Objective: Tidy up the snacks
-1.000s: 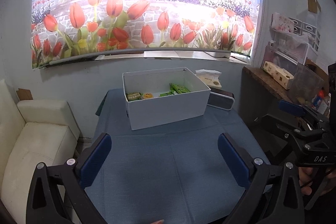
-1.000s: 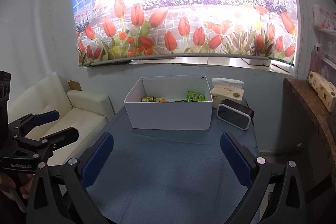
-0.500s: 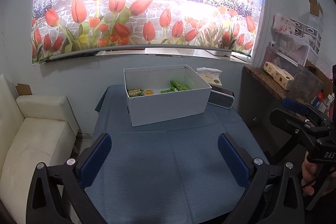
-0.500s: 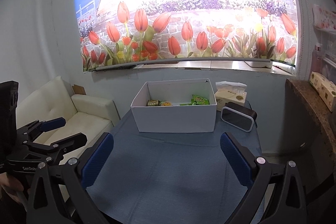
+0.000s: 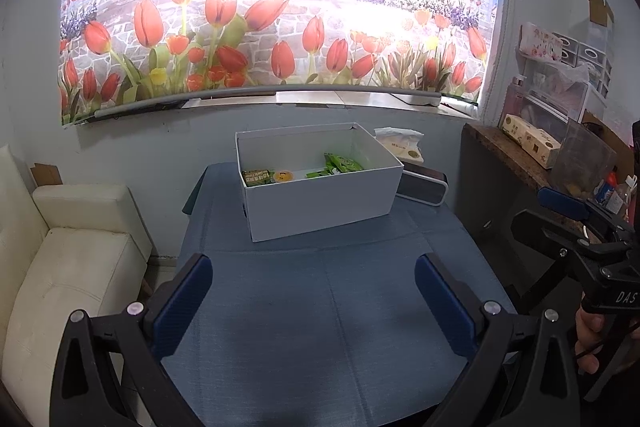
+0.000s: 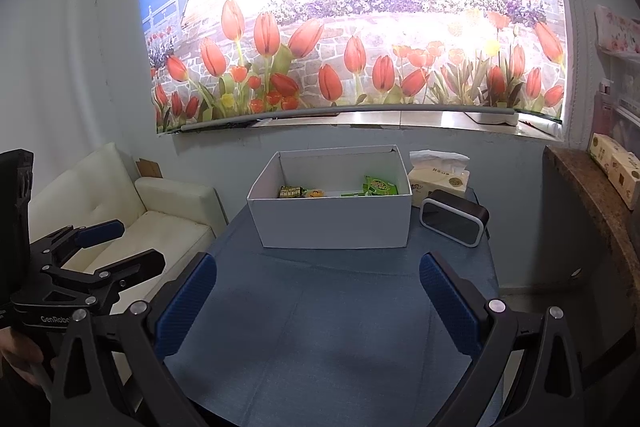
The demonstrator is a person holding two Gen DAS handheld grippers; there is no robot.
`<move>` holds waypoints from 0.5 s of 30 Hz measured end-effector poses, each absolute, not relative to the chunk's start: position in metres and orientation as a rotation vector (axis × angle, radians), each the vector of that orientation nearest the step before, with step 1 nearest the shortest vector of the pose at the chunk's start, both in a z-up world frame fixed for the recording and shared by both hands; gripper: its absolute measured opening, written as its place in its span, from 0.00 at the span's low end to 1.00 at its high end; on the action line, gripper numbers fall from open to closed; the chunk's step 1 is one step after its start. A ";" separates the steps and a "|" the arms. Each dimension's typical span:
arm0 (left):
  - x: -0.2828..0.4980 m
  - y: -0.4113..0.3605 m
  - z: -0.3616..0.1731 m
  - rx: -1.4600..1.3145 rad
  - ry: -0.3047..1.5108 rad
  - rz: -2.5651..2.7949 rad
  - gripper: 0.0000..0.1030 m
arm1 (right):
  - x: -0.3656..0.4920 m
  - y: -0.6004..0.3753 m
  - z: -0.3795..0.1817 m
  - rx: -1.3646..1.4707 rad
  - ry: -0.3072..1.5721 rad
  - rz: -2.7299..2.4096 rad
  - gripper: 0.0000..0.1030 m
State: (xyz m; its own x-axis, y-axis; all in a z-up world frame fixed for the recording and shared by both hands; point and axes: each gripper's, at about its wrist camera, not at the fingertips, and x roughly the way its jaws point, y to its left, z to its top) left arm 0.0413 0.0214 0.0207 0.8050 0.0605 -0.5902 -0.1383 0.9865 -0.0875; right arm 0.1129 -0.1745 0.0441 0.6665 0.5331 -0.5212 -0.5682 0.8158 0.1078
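Both tongs hang wide apart over the near end of the table, nothing between the blue pads of either one. Left tongs sit low and central in their own view; right tongs do the same in theirs, and each pair shows at the edge of the other's camera, so they fly side by side with a gap between them.

Up ahead, the white box stands at the far end of the table, well apart from both sets of tongs. Inside it lie the snacks: a green packet toward the right wall, a small yellow-orange cup and a dark green bar toward the left. No snack is visible on the blue cloth outside the box, so the sorting looks close to done, or the work is now inside the box itself.

If another reach is coming, go in from above, clear the near wall before dropping, and keep the pads spread until they straddle one packet alone. Those wrappers look thin and slippery, so pinch across the flat body. Mind the tissue box and the dark speaker just beside the right wall.
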 end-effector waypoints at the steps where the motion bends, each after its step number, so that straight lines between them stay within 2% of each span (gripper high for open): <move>1: 0.041 0.021 0.021 -0.126 0.626 0.103 1.00 | 0.112 -0.175 0.044 -0.067 0.564 0.620 1.00; 15: 0.039 0.018 0.024 -0.122 0.618 0.090 1.00 | 0.111 -0.176 0.045 -0.069 0.566 0.625 1.00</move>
State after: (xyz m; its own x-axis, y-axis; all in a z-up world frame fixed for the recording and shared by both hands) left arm 0.0389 0.0177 0.0240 0.8116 0.0471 -0.5823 -0.1201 0.9889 -0.0875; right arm 0.1107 -0.1761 0.0449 0.6652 0.5350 -0.5208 -0.5718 0.8136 0.1055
